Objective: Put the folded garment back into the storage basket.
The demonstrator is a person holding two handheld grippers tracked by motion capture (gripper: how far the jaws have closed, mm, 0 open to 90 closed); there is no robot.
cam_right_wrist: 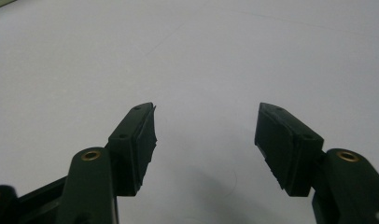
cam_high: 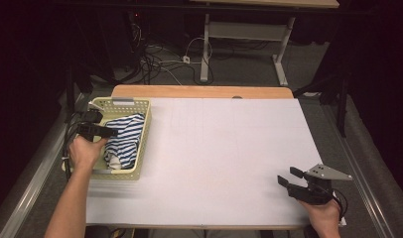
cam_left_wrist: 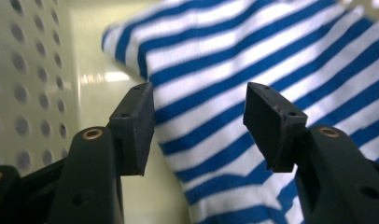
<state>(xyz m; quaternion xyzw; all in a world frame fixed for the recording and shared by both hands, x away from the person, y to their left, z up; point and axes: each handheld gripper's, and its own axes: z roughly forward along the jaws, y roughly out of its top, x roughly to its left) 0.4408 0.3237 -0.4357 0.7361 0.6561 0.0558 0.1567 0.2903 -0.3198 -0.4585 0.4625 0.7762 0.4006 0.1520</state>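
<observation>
Left gripper (cam_left_wrist: 199, 126): jaws wide, nothing pinched, just above the striped shirt (cam_left_wrist: 253, 93). Right gripper (cam_right_wrist: 206, 140): jaws wide too, empty, over bare table (cam_right_wrist: 192, 56). One shirt, blue and white, crumpled inside one pale yellow perforated basket (cam_high: 142, 144) at the table's left edge. Two grippers, well apart: left (cam_high: 110, 133) at the basket, right (cam_high: 289, 177) near the front right corner.

The pale perforated plastic basket (cam_high: 141, 130) sits at the far left of the white-covered surface (cam_high: 219, 158). The blue-and-white striped cloth (cam_high: 126, 138) lies inside it, just beyond the left gripper's (cam_high: 106, 132) fingers (cam_left_wrist: 134, 122). Well apart, the right gripper (cam_high: 289, 177) rests near the surface's right corner, bare surface ahead of its fingers.
</observation>
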